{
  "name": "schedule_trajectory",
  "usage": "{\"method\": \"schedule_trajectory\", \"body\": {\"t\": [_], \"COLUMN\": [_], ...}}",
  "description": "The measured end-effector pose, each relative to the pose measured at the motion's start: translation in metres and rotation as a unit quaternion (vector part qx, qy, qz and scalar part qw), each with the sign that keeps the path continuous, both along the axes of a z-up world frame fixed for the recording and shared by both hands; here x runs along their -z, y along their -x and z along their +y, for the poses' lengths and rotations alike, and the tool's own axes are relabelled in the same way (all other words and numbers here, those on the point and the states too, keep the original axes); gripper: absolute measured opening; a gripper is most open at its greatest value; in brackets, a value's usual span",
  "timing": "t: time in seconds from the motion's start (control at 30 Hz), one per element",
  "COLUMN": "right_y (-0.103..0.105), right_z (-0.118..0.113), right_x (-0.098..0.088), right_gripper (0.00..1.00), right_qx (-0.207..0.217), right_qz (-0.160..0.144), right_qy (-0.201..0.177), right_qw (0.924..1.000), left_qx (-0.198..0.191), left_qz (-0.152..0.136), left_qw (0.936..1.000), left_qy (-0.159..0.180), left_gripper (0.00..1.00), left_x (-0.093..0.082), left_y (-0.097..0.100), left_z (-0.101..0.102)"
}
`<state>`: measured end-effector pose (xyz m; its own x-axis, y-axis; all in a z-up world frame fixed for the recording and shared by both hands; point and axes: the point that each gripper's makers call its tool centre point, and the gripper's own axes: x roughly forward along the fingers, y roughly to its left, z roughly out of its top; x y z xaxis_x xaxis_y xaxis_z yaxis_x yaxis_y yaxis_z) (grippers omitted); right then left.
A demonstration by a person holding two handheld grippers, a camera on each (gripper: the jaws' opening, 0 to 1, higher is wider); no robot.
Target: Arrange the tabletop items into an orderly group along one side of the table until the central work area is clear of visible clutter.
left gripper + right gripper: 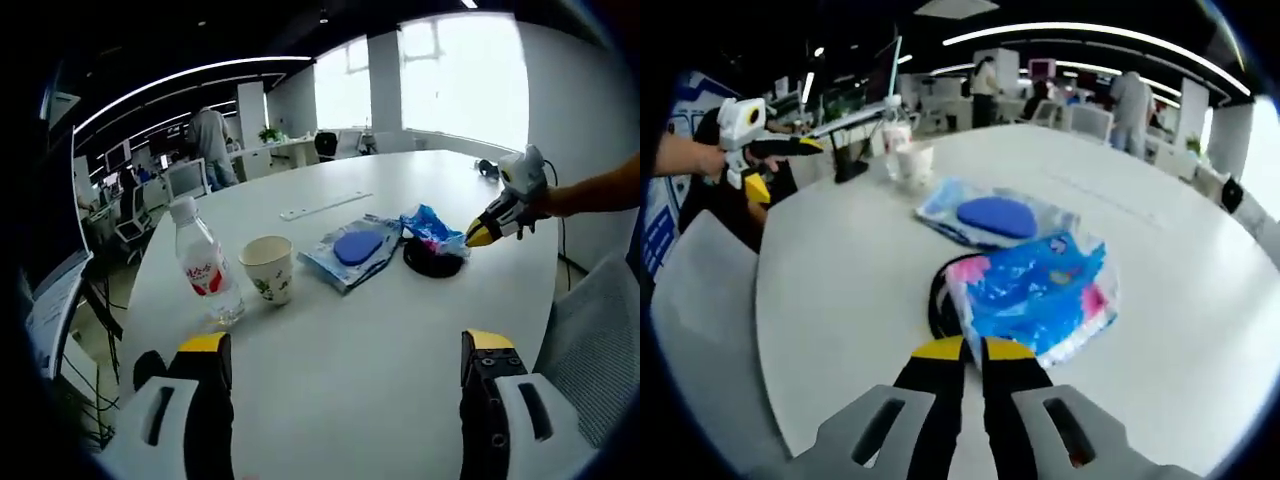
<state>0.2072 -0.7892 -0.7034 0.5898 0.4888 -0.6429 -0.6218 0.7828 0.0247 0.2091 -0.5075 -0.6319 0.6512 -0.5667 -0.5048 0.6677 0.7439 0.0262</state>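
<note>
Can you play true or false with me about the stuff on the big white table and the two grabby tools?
1. The water bottle stands upright beside the paper cup. True.
2. The left tool is squeezing the paper cup. False: its jaws are wide apart over bare table, and the cup sits farther away.
3. The right tool has its jaws together at the edge of the blue packet. True.
4. The blue packet lies partly on top of a black round thing. True.
5. The clear bag with the blue oval hangs in the air. False: it lies flat on the table.
</note>
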Motion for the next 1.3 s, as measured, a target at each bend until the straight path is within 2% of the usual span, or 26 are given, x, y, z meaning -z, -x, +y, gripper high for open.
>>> {"method": "schedule_trajectory", "body": {"t": [0.13,0.6,1.0,1.3], "right_y": [0.003,0.021,0.033,0.042], "right_z": [-0.004,-0.024,-0.040,-0.057], "right_x": [0.001,0.004,0.007,0.008], "right_gripper": [0.01,0.01,0.01,0.01], "right_qx": [-0.004,0.018,0.040,0.055], "right_qz": [-0.001,0.009,0.014,0.018], "right_qy": [0.012,0.010,0.003,0.011], "right_qw": [0.9999,0.9997,0.9991,0.9983], "left_qx": [0.005,0.006,0.005,0.004], "left_qz": [-0.002,-0.003,-0.006,-0.005], "left_qw": [1.0000,0.9999,0.9997,0.9998], "left_qy": [0.001,0.014,0.022,0.021], "left_gripper": [0.94,0.93,0.93,0.92], "left_x": [0.000,0.001,-0.001,0.001], "left_y": [0.001,0.004,0.005,0.005], "left_z": [-0.003,-0.008,-0.007,-0.003]}}
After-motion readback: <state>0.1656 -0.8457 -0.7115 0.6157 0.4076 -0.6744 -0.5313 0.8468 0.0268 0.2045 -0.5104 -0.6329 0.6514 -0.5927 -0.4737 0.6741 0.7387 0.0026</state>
